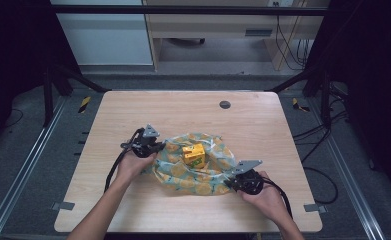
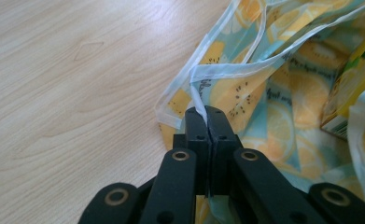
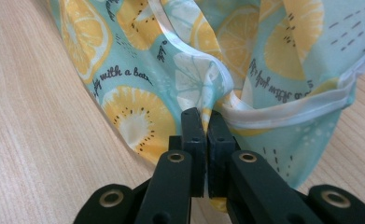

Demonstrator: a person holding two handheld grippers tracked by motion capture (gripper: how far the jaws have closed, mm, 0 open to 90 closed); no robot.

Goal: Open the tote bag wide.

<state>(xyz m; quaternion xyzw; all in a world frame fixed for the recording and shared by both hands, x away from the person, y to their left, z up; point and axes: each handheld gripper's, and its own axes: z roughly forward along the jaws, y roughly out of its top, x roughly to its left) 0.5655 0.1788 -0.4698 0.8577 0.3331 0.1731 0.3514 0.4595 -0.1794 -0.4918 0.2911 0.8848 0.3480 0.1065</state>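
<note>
Thin, glossy plastic sheet printed with yellow citrus slices on pale teal (image 1: 195, 172) lies crumpled mid-counter on the light wood-grain counter (image 1: 133, 107), with a small yellow carton with green print (image 1: 194, 154) standing on it near the centre.

Left claw (image 2: 207, 112): jaws together, clamped on the sheet's white-hemmed edge at its left corner; a strip of hem runs up from between the tips. In the high view the left claw (image 1: 155, 146) sits at the sheet's left edge, hand behind it.

Right claw (image 3: 203, 114): jaws together, pinching a fold of the same sheet near its white hem, at the near-right corner. High view puts the right claw (image 1: 235, 181) at the sheet's front-right.

Likely reason for the grip: two opposite corners held so the sheet can be drawn up or folded around the carton. Carton in the middle keeps the film weighted down while the corners lift.

Material notes: film is limp, wrinkles easily, slightly translucent at the hem; script lettering between the fruit prints. Carton is rigid, boxy and sharp-edged. Counter surface is smooth with a faint sheen, so the film would probably slide on it.
</note>
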